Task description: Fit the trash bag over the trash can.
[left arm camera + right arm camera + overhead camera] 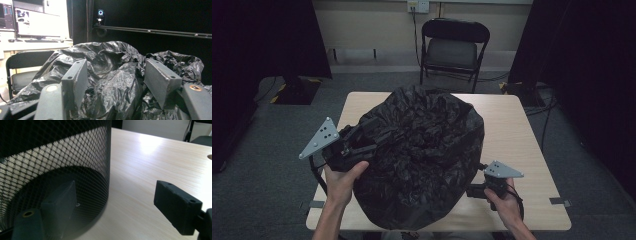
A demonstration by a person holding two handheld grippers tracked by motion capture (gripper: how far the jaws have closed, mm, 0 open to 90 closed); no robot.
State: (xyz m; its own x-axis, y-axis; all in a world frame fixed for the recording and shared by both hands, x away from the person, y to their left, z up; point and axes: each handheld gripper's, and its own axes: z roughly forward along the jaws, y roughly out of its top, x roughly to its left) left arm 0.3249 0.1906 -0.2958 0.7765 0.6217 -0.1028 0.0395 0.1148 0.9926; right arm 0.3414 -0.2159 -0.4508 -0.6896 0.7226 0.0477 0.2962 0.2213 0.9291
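Grey carpet surrounds a pale wooden bench [517, 130], with a black folding chair [452, 47] standing behind it against the wall. On the bench sits a black wire-mesh bin [62, 162], draped over by a crumpled black plastic bag [422, 150] that covers most of the near half of the surface.

At the bag's left edge, the left tool [362, 137] is held level, its 2 jaws pushed into the plastic. In the left gripper view a bunched fold of the bag lies between them with the jaws part-way apart; whether the pads press on it I cannot tell.

At the bag's lower right, the right tool [113, 202] is low by the bench top. Its jaws stand wide, 1 in front of the mesh wall, the other over bare wood, gripping nothing.
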